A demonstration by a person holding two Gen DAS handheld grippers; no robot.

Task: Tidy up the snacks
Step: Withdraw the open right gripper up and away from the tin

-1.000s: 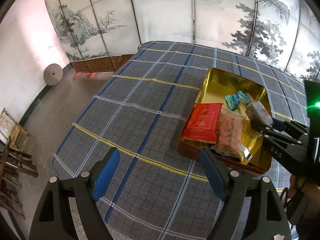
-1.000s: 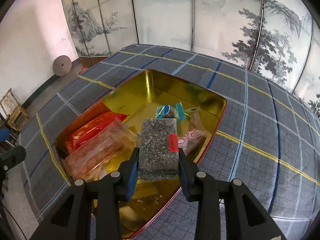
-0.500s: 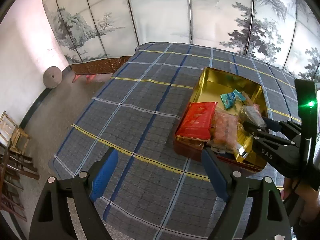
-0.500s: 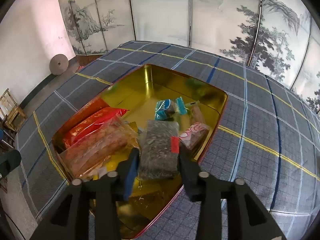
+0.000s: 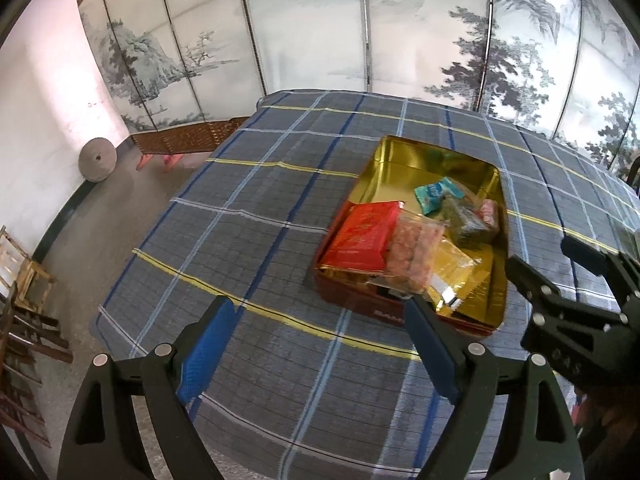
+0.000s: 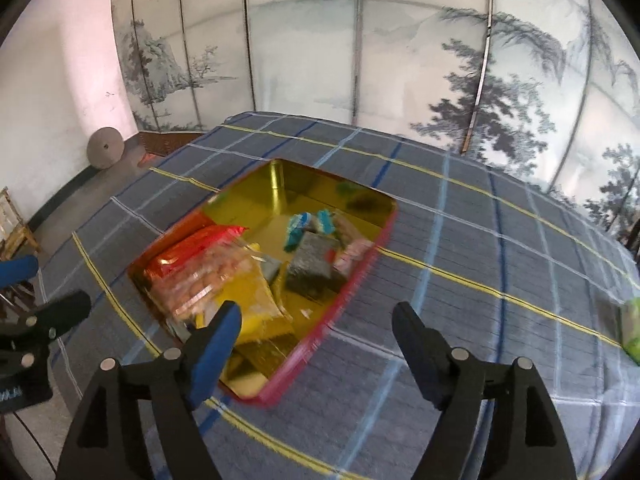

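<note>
Room: a painted folding screen [image 5: 360, 40] fills the upper frame behind a bench [image 5: 260, 216] under blue-grey plaid cloth; a stone disc [image 5: 98, 159] leans on the wall at left.
Tin: a gold-lined, red-sided tin [image 6: 360, 196] sits centre frame in the right wrist view and right of centre in the left wrist view; open, no lid in sight.
Contents: a red packet [image 5: 366, 236] and a clear bag of pinkish snacks [image 5: 416, 256] lie at the tin's near-left end; a teal wrapper [image 5: 432, 194] and a grey speckled block [image 6: 314, 266] lie toward its right side, the block resting beside a pink-and-white wrapper [image 6: 352, 254].
Right gripper [image 6: 316, 334]: fingers spread wide and empty, hanging above the tin's near rim; a second ago they pinched the grey block, and the jaws have just been opening, leaving it inside the tin with nothing between them.
Left gripper [image 5: 316, 340]: fingers wide apart, holding nothing, over bare cloth at lower frame; little changed from before.
Handling: the block looks light, fairly stiff and film-wrapped, likely slippery; best taken across its narrow sides; the bags appear soft and crinkly, easily crushed.
Outlier: a green item [image 6: 632, 330], blurred, lies at the right edge of the right wrist view, well apart from the tin.
</note>
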